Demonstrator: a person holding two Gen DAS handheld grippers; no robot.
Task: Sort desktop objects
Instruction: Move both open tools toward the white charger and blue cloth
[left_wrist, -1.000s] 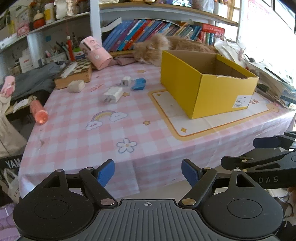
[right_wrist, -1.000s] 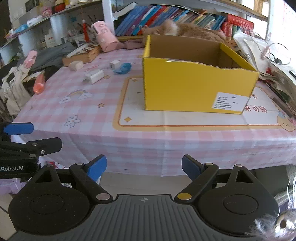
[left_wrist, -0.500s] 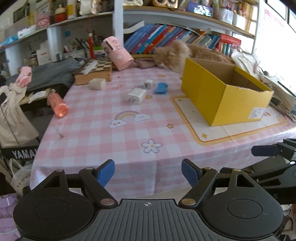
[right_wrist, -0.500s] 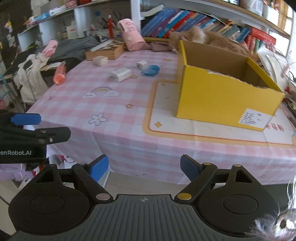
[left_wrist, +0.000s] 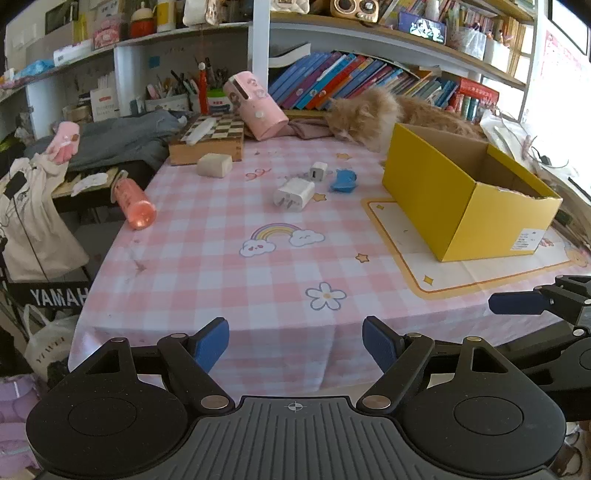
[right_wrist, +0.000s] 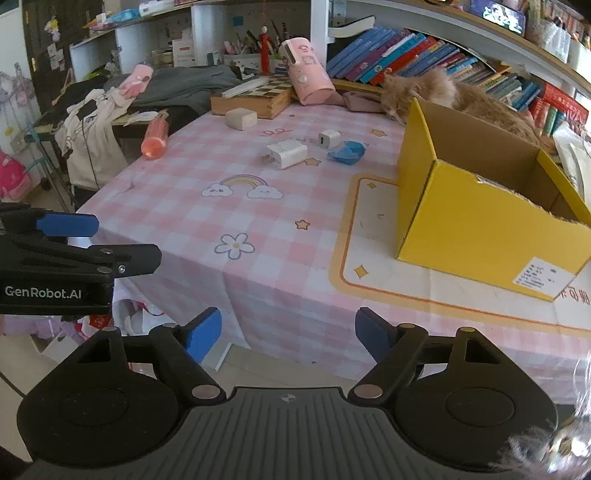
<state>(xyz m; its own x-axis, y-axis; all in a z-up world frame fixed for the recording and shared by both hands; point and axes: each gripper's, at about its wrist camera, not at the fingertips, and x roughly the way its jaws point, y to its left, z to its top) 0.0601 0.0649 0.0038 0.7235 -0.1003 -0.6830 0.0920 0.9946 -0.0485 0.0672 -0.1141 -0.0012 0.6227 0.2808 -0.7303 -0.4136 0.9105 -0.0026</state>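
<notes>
On the pink checked tablecloth (left_wrist: 229, 266) lie a large white charger (left_wrist: 293, 194) (right_wrist: 287, 153), a small white charger (left_wrist: 318, 171) (right_wrist: 328, 139), a crumpled blue thing (left_wrist: 343, 181) (right_wrist: 348, 151), a beige block (left_wrist: 215, 165) (right_wrist: 241, 118) and a red bottle (left_wrist: 133, 203) (right_wrist: 155, 136) at the left edge. An empty yellow box (left_wrist: 469, 199) (right_wrist: 480, 210) stands on the right. My left gripper (left_wrist: 295, 341) hangs open before the table's near edge, holding nothing. My right gripper (right_wrist: 288, 330) is beside it, its jaws closing with nothing between them.
An orange cat (left_wrist: 373, 114) (right_wrist: 436, 92) sleeps behind the box. A chessboard case (left_wrist: 210, 138), a pink cylinder case (left_wrist: 255, 107) and leaning books (left_wrist: 343, 81) line the far side. Clothes and bags (left_wrist: 33, 206) crowd the floor at left.
Both views have rolled and swung left, so the table sits more level and the box has shifted to the right. The right gripper's jaws stand slightly narrower.
</notes>
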